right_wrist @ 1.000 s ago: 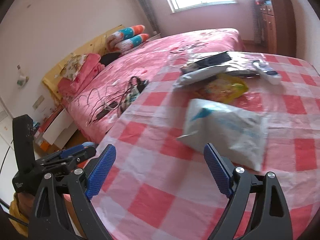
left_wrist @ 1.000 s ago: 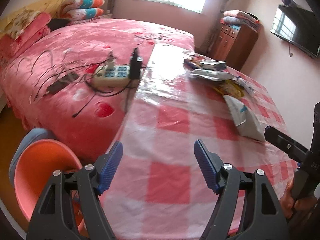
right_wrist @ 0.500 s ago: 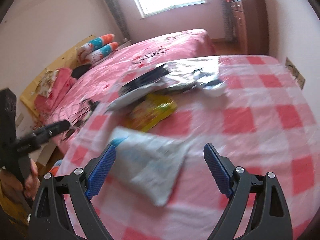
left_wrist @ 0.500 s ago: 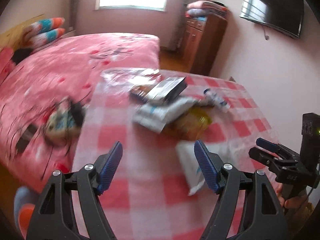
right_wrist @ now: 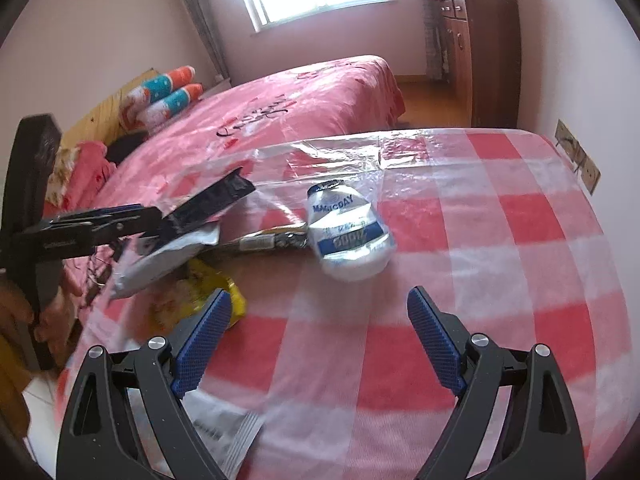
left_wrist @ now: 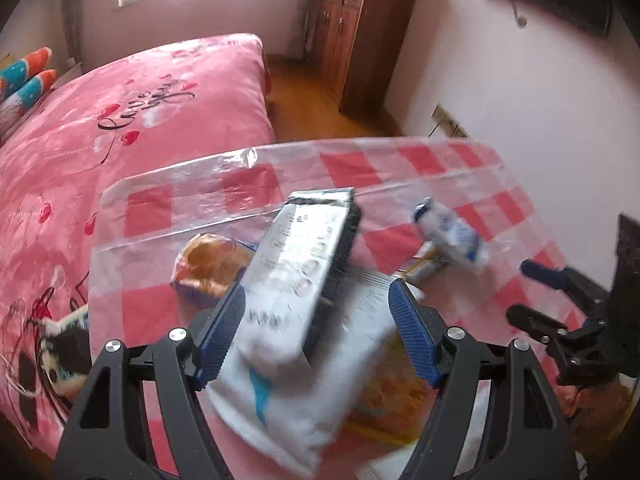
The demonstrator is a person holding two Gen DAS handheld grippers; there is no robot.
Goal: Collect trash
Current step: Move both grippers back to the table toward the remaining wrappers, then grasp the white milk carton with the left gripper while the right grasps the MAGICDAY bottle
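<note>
A pile of wrappers lies on the red-checked table. My left gripper hovers open over the pile. A silver-and-black packet and a white pouch with a blue mark show between its fingers, untouched. An orange snack pack and a yellow wrapper lie beside them. My right gripper is open over bare cloth, just short of a white-and-blue packet. That packet also shows in the left wrist view, as does the right gripper. The left gripper appears at the left of the right wrist view, above the silver-and-black packet.
A pink bed adjoins the table's far and left sides. A wooden cabinet stands against the right wall, with a wall socket by the table edge. Another white packet lies under my right gripper's left finger. A clear plastic sheet covers the cloth.
My left gripper swung right, from the bed edge with the power strip to over the wrapper pile. The right gripper moved past the white pouch towards the white-and-blue packet. Both stayed open.
</note>
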